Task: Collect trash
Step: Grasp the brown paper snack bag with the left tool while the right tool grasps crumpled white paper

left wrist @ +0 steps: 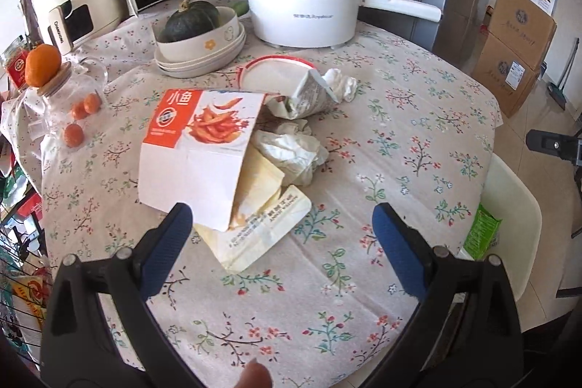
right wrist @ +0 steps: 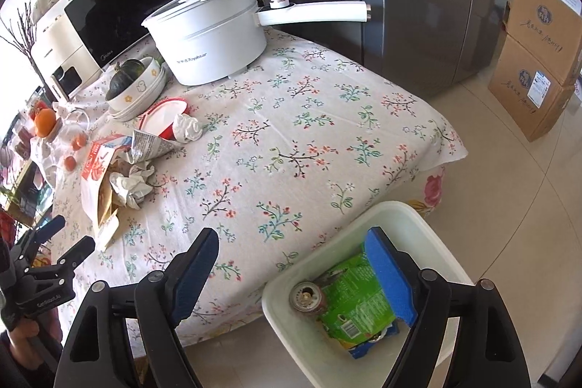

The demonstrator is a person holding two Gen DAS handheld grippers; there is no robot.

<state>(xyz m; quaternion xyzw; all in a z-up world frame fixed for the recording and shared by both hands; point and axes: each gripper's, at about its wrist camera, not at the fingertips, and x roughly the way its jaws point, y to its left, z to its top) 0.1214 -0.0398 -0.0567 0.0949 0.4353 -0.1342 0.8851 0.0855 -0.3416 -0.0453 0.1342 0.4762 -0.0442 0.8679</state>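
now | left hand-held gripper (left wrist: 282, 220) agape near snack box (left wrist: 198, 148) | right hand-held gripper (right wrist: 294, 253) agape above bin (right wrist: 327, 264)

Left gripper (left wrist: 282, 224) spread before snack box (left wrist: 198, 151)

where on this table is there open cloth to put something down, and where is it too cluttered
Open cloth: the wide stretch of tablecloth between the white pot and the table's near edge, right of the crumpled tissue. Also the near strip ahead of the left tongs. Crowded: the left side, with the snack box, newspaper wad, red-rimmed plate, bowls and glass teapot.
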